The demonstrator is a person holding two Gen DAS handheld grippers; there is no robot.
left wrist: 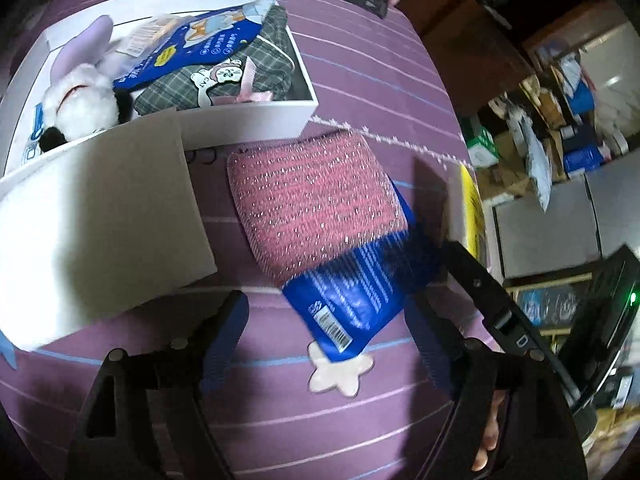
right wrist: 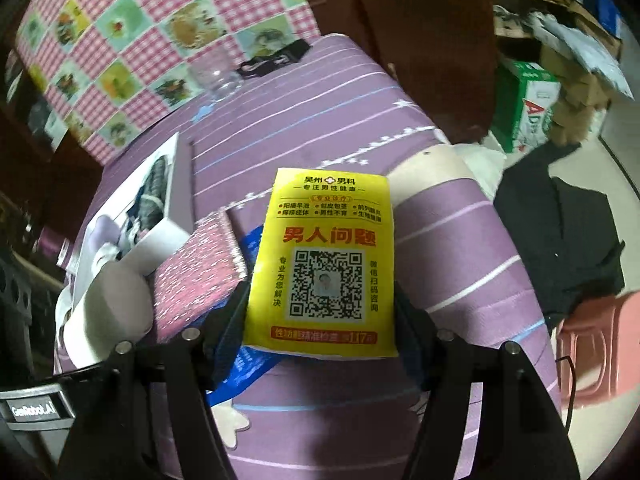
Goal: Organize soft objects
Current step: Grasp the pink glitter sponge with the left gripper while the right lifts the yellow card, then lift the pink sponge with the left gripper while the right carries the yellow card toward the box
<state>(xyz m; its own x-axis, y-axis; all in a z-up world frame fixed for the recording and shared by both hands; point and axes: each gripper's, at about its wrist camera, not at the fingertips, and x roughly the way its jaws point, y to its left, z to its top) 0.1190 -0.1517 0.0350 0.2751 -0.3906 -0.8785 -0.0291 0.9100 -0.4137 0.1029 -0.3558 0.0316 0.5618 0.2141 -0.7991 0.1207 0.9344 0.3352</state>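
Note:
A pink glittery scouring pad (left wrist: 316, 204) in a blue wrapper (left wrist: 352, 300) lies on the purple striped cloth (left wrist: 360, 80). My left gripper (left wrist: 326, 336) is open just in front of it, one finger on each side of the wrapper end. My right gripper (right wrist: 320, 320) is shut on a yellow tissue pack (right wrist: 326, 264) with a QR code, held just above the cloth and the pad (right wrist: 200, 264). A white box (left wrist: 248, 124) at the upper left holds a white plush toy (left wrist: 80, 104), a blue packet (left wrist: 192, 48) and a plaid pouch (left wrist: 236, 76).
The box's white lid (left wrist: 92, 216) leans at its front. A clear glass (right wrist: 216, 76) and a black object (right wrist: 276, 60) stand at the cloth's far end. A pink stool (right wrist: 596, 352), dark clothing (right wrist: 560, 240) and boxes (right wrist: 528, 104) are to the right.

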